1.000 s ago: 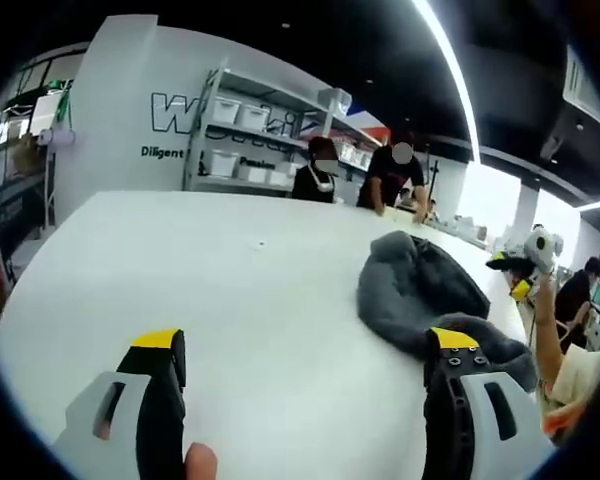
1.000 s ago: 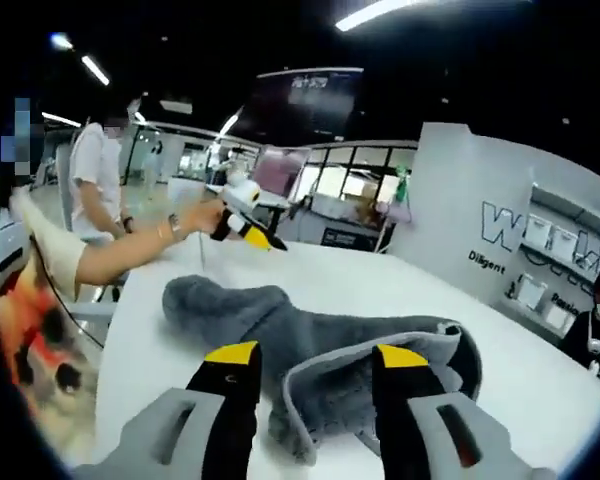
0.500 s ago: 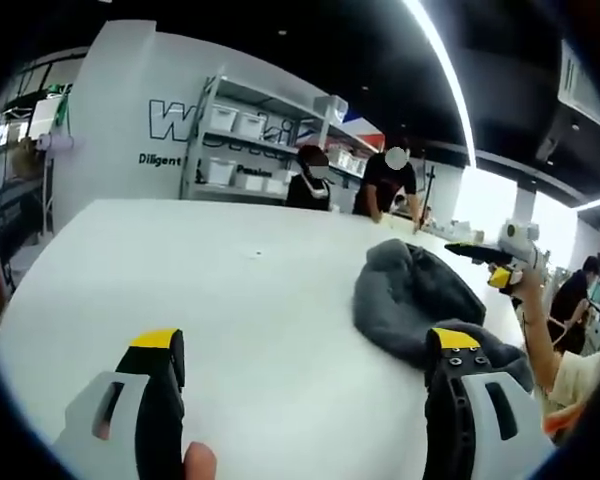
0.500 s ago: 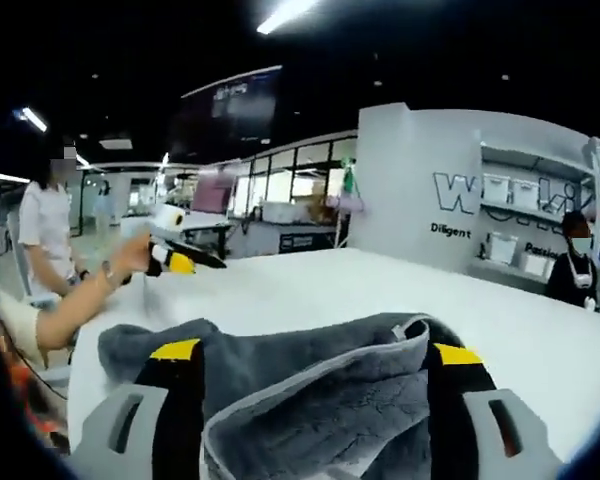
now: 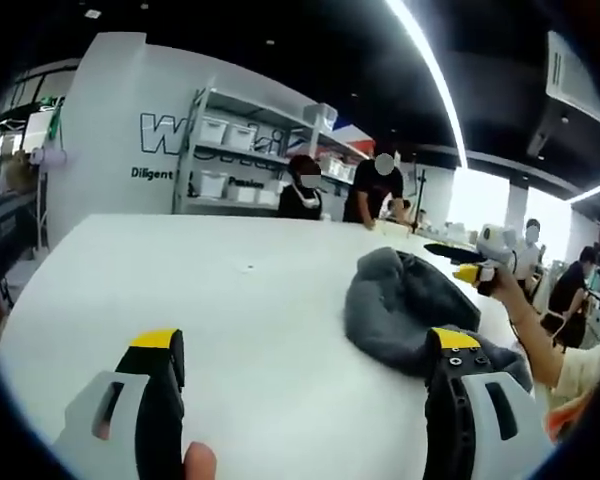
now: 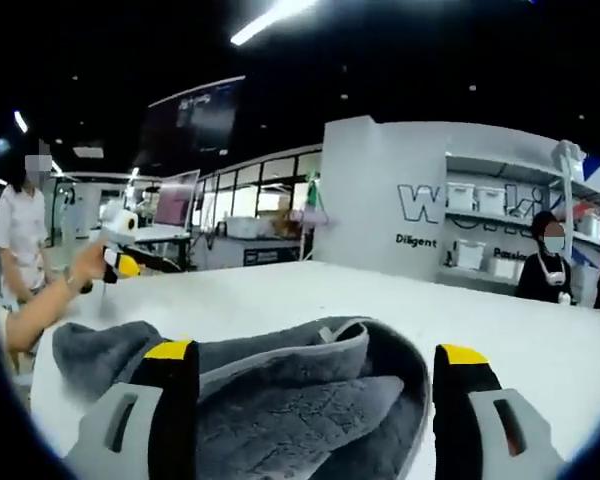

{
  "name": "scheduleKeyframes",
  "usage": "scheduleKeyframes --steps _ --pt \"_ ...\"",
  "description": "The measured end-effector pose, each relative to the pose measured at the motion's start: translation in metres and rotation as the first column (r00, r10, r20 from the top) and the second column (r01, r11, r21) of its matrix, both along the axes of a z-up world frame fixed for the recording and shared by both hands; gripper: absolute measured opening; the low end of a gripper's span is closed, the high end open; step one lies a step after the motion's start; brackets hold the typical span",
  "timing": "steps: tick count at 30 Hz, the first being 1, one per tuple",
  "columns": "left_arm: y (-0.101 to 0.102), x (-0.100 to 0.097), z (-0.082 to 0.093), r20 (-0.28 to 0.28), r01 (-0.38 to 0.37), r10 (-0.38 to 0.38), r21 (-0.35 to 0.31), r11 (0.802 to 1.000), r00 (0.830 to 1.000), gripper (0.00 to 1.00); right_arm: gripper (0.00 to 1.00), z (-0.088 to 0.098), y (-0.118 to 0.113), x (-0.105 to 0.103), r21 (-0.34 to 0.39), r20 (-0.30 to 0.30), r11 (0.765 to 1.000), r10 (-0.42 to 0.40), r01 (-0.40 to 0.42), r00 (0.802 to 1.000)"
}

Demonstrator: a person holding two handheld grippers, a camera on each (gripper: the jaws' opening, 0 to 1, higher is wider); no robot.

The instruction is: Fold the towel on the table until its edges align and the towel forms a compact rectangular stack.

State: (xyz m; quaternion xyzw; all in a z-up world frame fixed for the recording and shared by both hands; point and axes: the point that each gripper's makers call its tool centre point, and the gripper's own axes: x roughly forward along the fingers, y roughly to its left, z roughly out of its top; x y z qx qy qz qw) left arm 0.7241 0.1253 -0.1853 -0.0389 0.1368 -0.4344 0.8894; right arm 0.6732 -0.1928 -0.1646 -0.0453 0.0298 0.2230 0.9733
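Note:
A grey towel (image 5: 410, 310) lies crumpled on the white table (image 5: 230, 300), right of the middle in the left gripper view. My left gripper (image 5: 305, 345) is open above bare table, its right jaw overlapping the towel's near edge. In the right gripper view the towel (image 6: 300, 395) bulges between the jaws of my right gripper (image 6: 315, 360), which is open wide just over it. The right gripper (image 5: 477, 265) also shows at the right of the left gripper view, held by a hand. The left gripper (image 6: 120, 262) appears at the left of the right gripper view, held in a hand.
Two people (image 5: 345, 188) stand at the table's far edge before white shelves (image 5: 250, 140) with bins. Other people (image 5: 580, 290) stand at the right. A white wall with lettering (image 6: 450, 205) rises behind the table. A person in white (image 6: 18, 240) stands at the left.
Both cameras have shifted. The right gripper has swung over the towel and its jaws have spread wider. In the left gripper view the hand with the right gripper has risen beside the towel.

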Motion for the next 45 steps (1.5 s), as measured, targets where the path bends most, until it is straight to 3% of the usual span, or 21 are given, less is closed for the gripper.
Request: scheduleKeyframes --steps 5,11,14,19,24,25,30,32,37,42,45 --pt "0.002 0.008 0.002 0.002 0.012 -0.012 0.006 1.0 1.0 0.99 0.99 0.003 -0.011 0.002 0.038 0.002 0.999 -0.009 0.009 1.0" --pt "0.001 0.011 0.003 0.008 0.021 -0.021 -0.003 1.0 1.0 0.98 0.99 0.001 -0.013 0.001 0.018 -0.007 1.0 -0.016 0.016 1.0" --pt "0.006 0.022 0.001 0.008 0.012 -0.012 -0.003 1.0 1.0 0.98 0.98 0.003 -0.016 0.002 0.048 -0.002 0.999 -0.019 0.019 1.0" --pt "0.001 0.016 -0.002 -0.005 0.015 -0.015 -0.012 1.0 1.0 0.98 0.96 0.002 -0.018 -0.001 0.066 -0.012 0.998 -0.018 0.019 1.0" --pt "-0.013 0.008 0.007 -0.01 0.049 -0.05 -0.084 0.995 0.999 0.97 0.96 0.012 -0.009 -0.011 0.089 0.018 0.996 -0.003 0.002 1.0" --pt "-0.019 0.005 0.006 -0.04 0.053 -0.058 -0.118 0.992 0.998 0.97 0.96 0.013 -0.008 -0.012 0.095 0.023 0.995 -0.002 0.0 1.0" --pt "-0.019 0.008 -0.001 -0.052 0.035 -0.041 -0.106 0.994 0.998 0.97 0.94 0.019 -0.003 -0.015 0.122 0.028 0.992 0.019 -0.022 0.999" --pt "-0.02 0.001 0.005 -0.027 0.047 -0.05 -0.114 0.992 0.998 0.97 0.94 0.021 -0.001 -0.016 0.129 0.034 0.991 0.028 -0.032 0.999" --pt "-0.028 -0.023 0.015 -0.027 0.131 -0.136 -0.151 0.98 0.99 0.97 0.94 0.023 -0.001 -0.019 0.135 0.038 0.99 0.032 -0.037 0.999" --pt "-0.035 -0.052 0.043 -0.003 0.19 -0.195 -0.199 0.961 0.981 0.97 0.94 0.022 -0.002 -0.019 0.138 0.031 0.99 0.036 -0.04 0.999" --pt "-0.041 -0.066 0.057 -0.017 0.204 -0.215 -0.247 0.947 0.977 0.97 0.93 0.02 -0.003 -0.018 0.14 0.025 0.989 0.038 -0.041 0.999"
